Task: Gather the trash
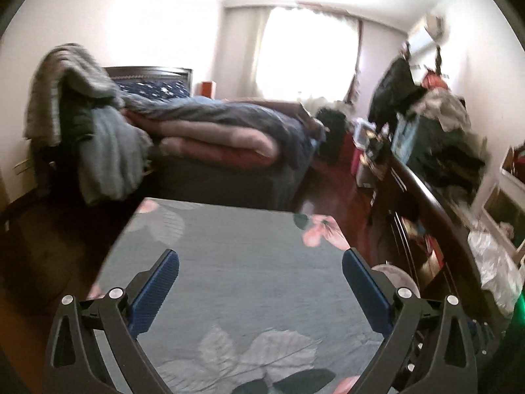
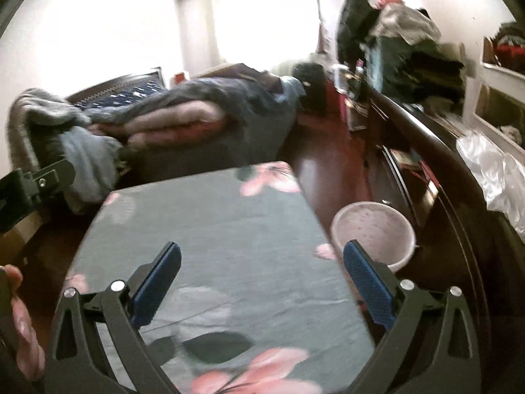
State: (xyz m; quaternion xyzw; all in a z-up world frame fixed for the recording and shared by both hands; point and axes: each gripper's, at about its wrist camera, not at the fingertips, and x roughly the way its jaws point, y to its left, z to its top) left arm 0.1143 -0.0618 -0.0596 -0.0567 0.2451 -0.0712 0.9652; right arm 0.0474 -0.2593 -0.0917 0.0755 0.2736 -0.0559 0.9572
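Left gripper (image 1: 261,267), right gripper (image 2: 262,259): jaws wide, empty; risk: blurred view, no trash located; bin (image 2: 374,233) beside table (image 2: 210,229)

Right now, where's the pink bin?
Right wrist view: pink bin stands on the floor right of the floral table, beside the dark dresser.

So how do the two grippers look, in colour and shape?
Both look alike. The left gripper and the right gripper each have black angular frames with triangular cutouts, round silver bolts at the joints, and two fingers faced with blue textured pads. No cables, markings or sleeves show.
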